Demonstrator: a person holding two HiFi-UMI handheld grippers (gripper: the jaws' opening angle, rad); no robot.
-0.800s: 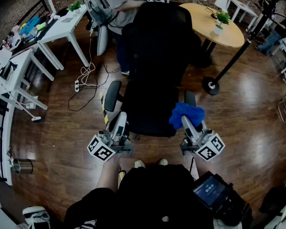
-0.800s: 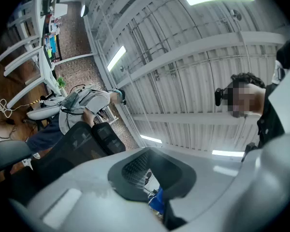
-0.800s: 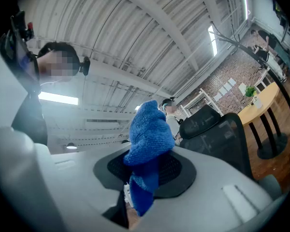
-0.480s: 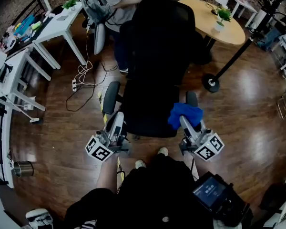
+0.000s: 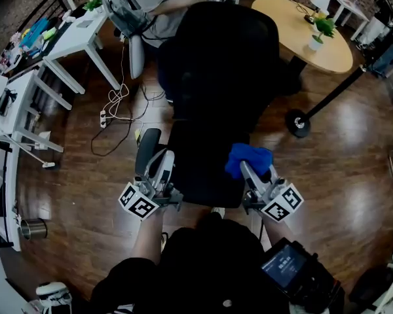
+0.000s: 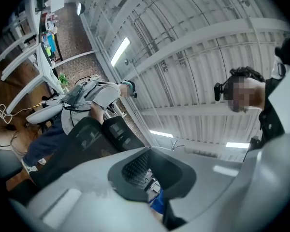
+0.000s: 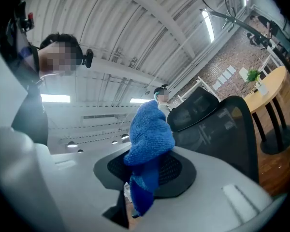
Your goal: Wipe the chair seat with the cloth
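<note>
The black office chair stands in front of me in the head view, its seat [image 5: 200, 165] below the tall backrest [image 5: 216, 57]. My right gripper [image 5: 246, 169] is shut on a blue cloth [image 5: 248, 157], which bunches over the seat's right front part beside the right armrest. In the right gripper view the cloth [image 7: 150, 139] stands up from the shut jaws of that gripper [image 7: 144, 180], which tilts up toward the ceiling. My left gripper [image 5: 162, 161] hovers by the left armrest [image 5: 148, 150]; in its own view this gripper [image 6: 152, 178] shows jaws together with nothing held.
A person sits at a white desk [image 5: 78, 34] behind the chair. A round wooden table [image 5: 295, 18] with a potted plant [image 5: 322, 28] is at the back right, a stand's base [image 5: 299, 123] beside it. Cables [image 5: 118, 100] lie on the wooden floor at left.
I have come closer to the chair, which now looks larger. The right gripper with the cloth has shifted slightly left over the seat. The left gripper stays by the armrest.
</note>
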